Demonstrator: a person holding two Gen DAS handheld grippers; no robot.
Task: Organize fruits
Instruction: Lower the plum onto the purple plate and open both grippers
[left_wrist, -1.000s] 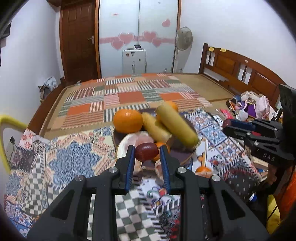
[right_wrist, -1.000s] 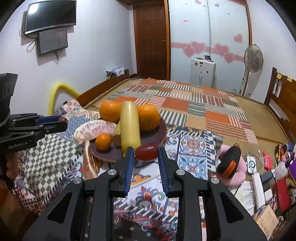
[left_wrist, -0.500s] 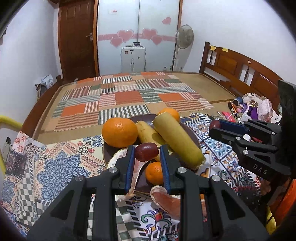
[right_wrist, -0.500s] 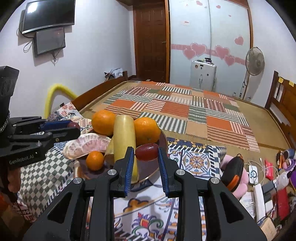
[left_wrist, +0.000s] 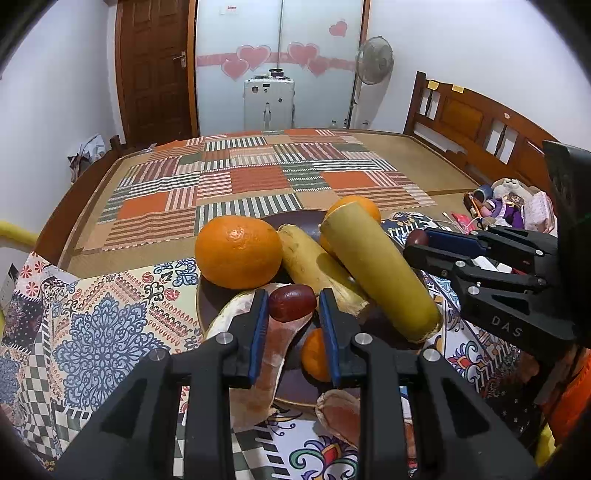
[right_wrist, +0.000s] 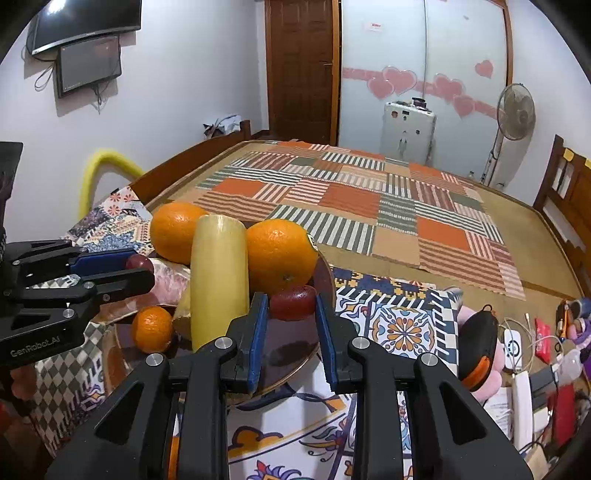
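Left gripper (left_wrist: 292, 315): pinching a small dark-red fruit, likely a jujube or date (left_wrist: 291, 302), between the blue pads, held at the very tips. Fruit sits above the near edge of the brown plate (left_wrist: 295, 221), over a pale pink pomelo segment (left_wrist: 273, 354). Tip grip probably chosen so the fruit can be set down without the fingers knocking the pile.

Right gripper (right_wrist: 289, 321): closed on a second red fruit of the same kind (right_wrist: 293, 302), poised over the bare right part of the plate (right_wrist: 288, 347), just beside a large orange (right_wrist: 281, 254).

On the plate: two large oranges, one on the left (left_wrist: 238, 252), a thick yellow cylinder-shaped fruit (left_wrist: 380, 273) leaning across the heap, a paler yellow piece (left_wrist: 314, 269) under it, a small mandarin (left_wrist: 314, 356). Another pomelo piece (left_wrist: 340, 417) lies off the plate on the patterned cloth (left_wrist: 110, 332).

Judgement: both red fruits are coming to the plate from opposite sides; free plate surface on the right looks the safer landing, the left spot is crowded and a round fruit could roll off.
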